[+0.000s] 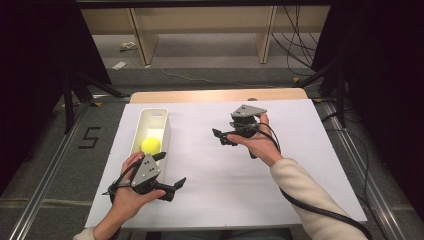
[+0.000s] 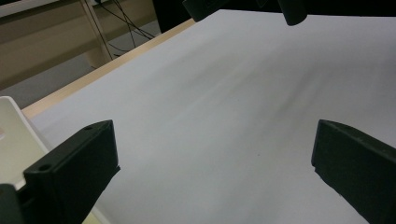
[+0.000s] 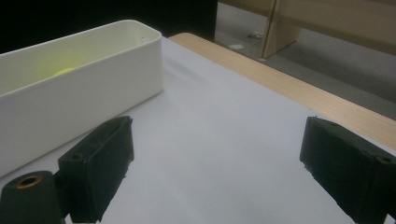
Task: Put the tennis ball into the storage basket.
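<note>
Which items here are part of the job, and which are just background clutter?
In play:
- yellow ball, lying inside the bin
- white bin, on the white sheet
- left gripper, jaws open, empty
- right gripper, jaws open, empty

Lying about:
- white sheet covering the table
- wooden table edge
- wooden shelf legs behind the table
- cables on the floor

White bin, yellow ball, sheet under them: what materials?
White bin: likely moulded plastic, smooth, slightly glossy; thin walls with rounded corners, and the ball's yellow glows on its inner wall.
Yellow ball: material unclear; matte, vivid yellow, no surface texture resolved.
White sheet: looks like matte paper or foam board, flat with no glare, lying on a wood-look tabletop.
</note>
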`<act>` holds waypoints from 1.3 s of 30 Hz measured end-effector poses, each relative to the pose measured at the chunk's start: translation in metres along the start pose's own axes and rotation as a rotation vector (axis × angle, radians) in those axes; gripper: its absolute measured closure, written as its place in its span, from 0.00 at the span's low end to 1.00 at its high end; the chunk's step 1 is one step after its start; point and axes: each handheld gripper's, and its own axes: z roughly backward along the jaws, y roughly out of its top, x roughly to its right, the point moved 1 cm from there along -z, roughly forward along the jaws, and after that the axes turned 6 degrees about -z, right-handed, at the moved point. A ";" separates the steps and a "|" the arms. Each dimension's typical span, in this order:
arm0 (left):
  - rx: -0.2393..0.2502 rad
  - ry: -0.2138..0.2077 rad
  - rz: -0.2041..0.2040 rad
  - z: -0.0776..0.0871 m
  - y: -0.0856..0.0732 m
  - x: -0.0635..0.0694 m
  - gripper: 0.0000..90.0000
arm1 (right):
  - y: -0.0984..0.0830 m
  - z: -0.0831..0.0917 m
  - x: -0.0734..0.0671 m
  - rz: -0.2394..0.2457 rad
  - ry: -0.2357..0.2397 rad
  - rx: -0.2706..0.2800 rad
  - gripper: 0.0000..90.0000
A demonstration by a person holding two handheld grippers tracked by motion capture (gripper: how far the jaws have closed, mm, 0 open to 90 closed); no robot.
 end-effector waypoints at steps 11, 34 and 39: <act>0.002 0.003 -0.002 0.000 0.000 0.000 0.00 | -0.007 0.013 0.013 -0.019 -0.032 0.001 0.12; -0.001 0.005 -0.003 0.000 0.000 -0.001 0.00 | -0.030 0.046 0.034 -0.050 -0.082 0.003 0.12; 0.003 0.005 -0.002 0.000 0.001 -0.001 0.00 | -0.031 0.052 0.035 -0.054 -0.087 0.005 0.12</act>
